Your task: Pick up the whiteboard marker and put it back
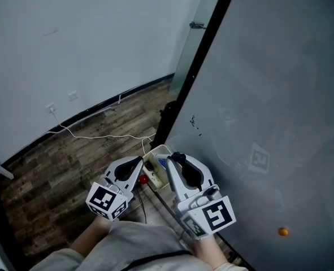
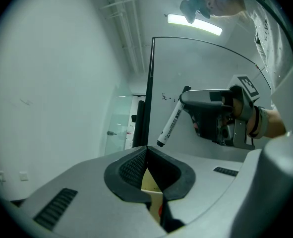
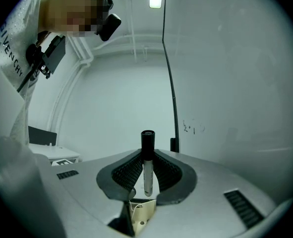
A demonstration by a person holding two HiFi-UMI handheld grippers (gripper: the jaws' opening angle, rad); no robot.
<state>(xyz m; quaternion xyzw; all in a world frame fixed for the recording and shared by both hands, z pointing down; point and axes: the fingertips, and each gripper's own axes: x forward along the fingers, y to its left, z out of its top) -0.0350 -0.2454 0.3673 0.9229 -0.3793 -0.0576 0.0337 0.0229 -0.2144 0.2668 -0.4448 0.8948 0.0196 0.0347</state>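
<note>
right gripper (image 3: 147, 157) pinches the whiteboard marker (image 3: 147, 175); left gripper (image 2: 146, 151) closed, empty

No text readable. Scribbles (image 1: 195, 124) on whiteboard (image 1: 268, 95) illegible; whiteboard marker (image 2: 171, 121) print too small; shirt (image 3: 10, 53) lettering unclear.
</note>
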